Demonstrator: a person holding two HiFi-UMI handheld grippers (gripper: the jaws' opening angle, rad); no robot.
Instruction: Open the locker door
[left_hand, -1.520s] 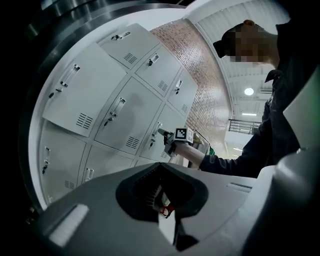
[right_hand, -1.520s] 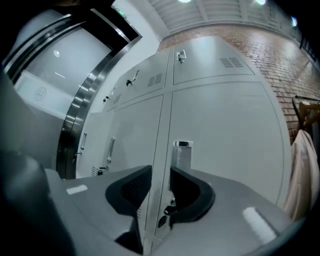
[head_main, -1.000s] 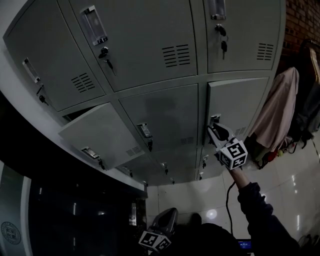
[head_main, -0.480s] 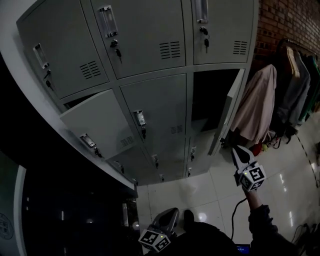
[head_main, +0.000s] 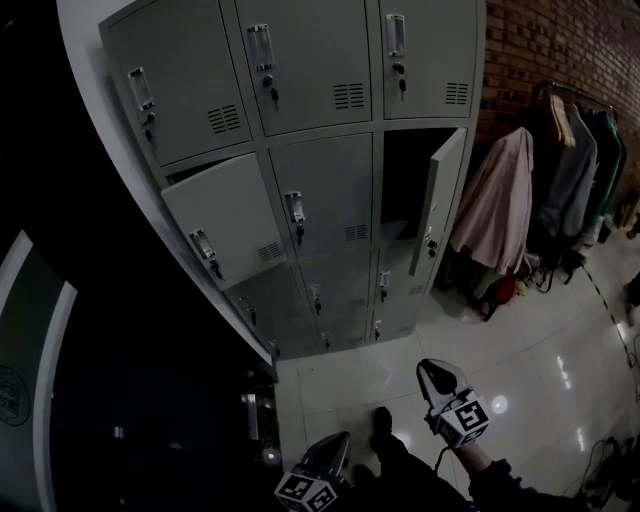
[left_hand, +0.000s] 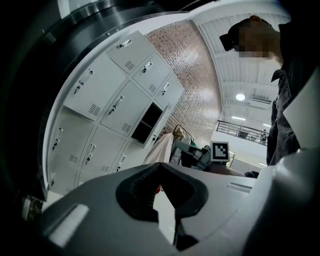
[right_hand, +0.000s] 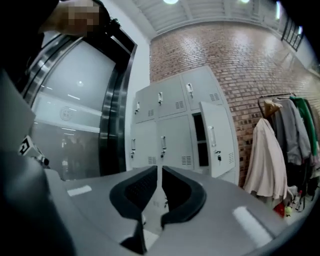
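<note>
The grey locker bank (head_main: 300, 90) stands against a brick wall. In its middle row the right-hand locker door (head_main: 432, 195) stands swung wide open, with a dark compartment (head_main: 402, 185) behind it; the same door (right_hand: 217, 137) shows in the right gripper view. My right gripper (head_main: 437, 368) hangs low over the floor, well away from the lockers. Its jaws (right_hand: 159, 167) are a narrow slit apart with nothing between them. My left gripper (head_main: 335, 445) is held near my body at the bottom, its jaws (left_hand: 160, 164) closed and empty.
The middle-left locker door (head_main: 225, 215) is ajar and sticks out. Coats hang on a rack (head_main: 500, 205) to the right of the lockers. A dark glass door (head_main: 60, 380) lies to the left. Glossy tiled floor (head_main: 520, 350) spreads in front.
The right gripper was at the middle-right door's handle; the door has since swung open, and the gripper has let go and dropped back toward me. The left gripper stayed put.
</note>
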